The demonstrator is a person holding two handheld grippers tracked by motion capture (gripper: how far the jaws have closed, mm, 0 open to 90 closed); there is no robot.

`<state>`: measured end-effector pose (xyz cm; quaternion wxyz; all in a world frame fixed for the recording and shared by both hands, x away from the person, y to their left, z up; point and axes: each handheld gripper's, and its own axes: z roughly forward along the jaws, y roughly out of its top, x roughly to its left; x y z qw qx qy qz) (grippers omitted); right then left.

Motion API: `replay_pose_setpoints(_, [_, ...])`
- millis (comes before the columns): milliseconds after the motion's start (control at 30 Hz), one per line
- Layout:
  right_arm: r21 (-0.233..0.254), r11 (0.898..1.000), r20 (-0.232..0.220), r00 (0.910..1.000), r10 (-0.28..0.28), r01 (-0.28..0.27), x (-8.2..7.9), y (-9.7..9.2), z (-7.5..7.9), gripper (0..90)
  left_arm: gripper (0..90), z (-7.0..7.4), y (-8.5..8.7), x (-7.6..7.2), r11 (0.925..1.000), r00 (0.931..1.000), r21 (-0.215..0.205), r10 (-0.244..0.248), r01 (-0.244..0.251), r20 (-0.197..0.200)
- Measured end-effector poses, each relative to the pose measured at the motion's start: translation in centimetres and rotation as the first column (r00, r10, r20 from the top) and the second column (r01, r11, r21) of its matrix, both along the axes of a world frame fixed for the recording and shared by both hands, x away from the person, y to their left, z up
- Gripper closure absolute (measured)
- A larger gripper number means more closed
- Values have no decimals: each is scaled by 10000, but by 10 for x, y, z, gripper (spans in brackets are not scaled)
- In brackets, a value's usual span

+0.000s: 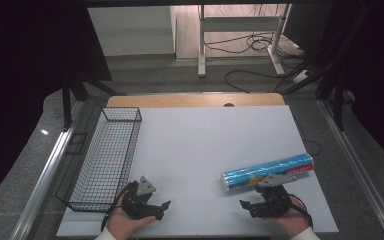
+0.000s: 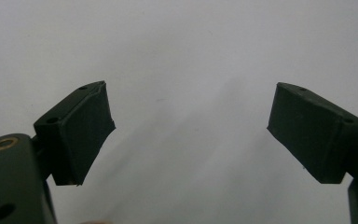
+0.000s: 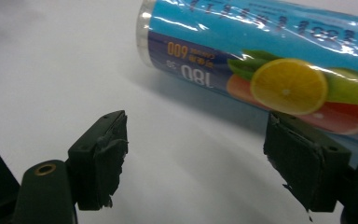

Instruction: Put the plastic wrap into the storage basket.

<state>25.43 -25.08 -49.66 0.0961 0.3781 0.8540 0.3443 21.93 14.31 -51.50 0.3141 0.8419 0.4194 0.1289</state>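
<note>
Left gripper [image 1: 164,210] low on counter [image 1: 200,145], jaws wide, holding nothing. Right gripper [image 1: 246,207] jaws wide, just beside blue roll [image 1: 267,171]. Wire basket [image 1: 107,157] at left edge.

The high view is looking forward and down from above the person's edge of the white table [image 1: 200,150], taking in the whole top and the floor beyond. The left gripper view is riding low, peering along its own spread jaws at bare tabletop [image 2: 177,56] — very near the surface. The right gripper view is sitting just as low, facing past its jaws at the blue roll [image 3: 270,60] lying close ahead (its printed fruit is legible). That roll [image 1: 267,171] is also appearing from overhead — the shared part.
</note>
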Motion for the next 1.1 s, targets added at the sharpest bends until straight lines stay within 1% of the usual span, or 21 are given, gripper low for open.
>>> replay_pose_setpoints(100, [-40, 10000, -73, 10000, 27, -28, 1, -2, -3, 224, 132, 0, -1, 0, 10000, 10000, 13, -19, 19, -2])
replay_pose_setpoints(133, [-20, 10000, -135, 9999, -47, 47, 2, -3, -5, 224, 132, 1, -1, -1, 10000, 10000, 11, 7, -7, 16])
replay_pose_setpoints(200, [99, 10000, -209, 9998, 11, -9, 2, -3, -4, 227, 132, 2, -1, -2, 10000, 10000, -19, -20, 20, 63])
replay_pose_setpoints(333, [147, 9998, -95, 9999, 102, -101, 1, 0, -1, 236, 132, 3, -2, -4, 9999, 9998, 44, -110, 109, 148])
replay_pose_setpoints(400, [87, 9998, -81, 9998, 154, -153, 1, 1, 0, 239, 132, 3, -2, -5, 9999, 9997, 102, -129, 127, 192])
replay_pose_setpoints(567, [70, 9998, -60, 9998, 190, -189, 2, 4, 1, 242, 132, 3, 1, -7, 10000, 9998, 44, -65, 64, 209])
replay_pose_setpoints(733, [69, 9997, -75, 9997, 244, -243, 2, 5, 2, 251, 132, 2, 1, -6, 9999, 9998, 57, -132, 131, 143])
replay_pose_setpoints(1000, [139, 9997, -78, 9998, 208, -207, 1, 2, 3, 275, 131, 3, -2, -4, 9998, 9997, 63, -196, 195, 163])
replay_pose_setpoints(1100, [185, 9996, -55, 9997, 228, -227, 0, -2, 8, 283, 130, 2, -4, -3, 9999, 9999, 26, -141, 140, 82])
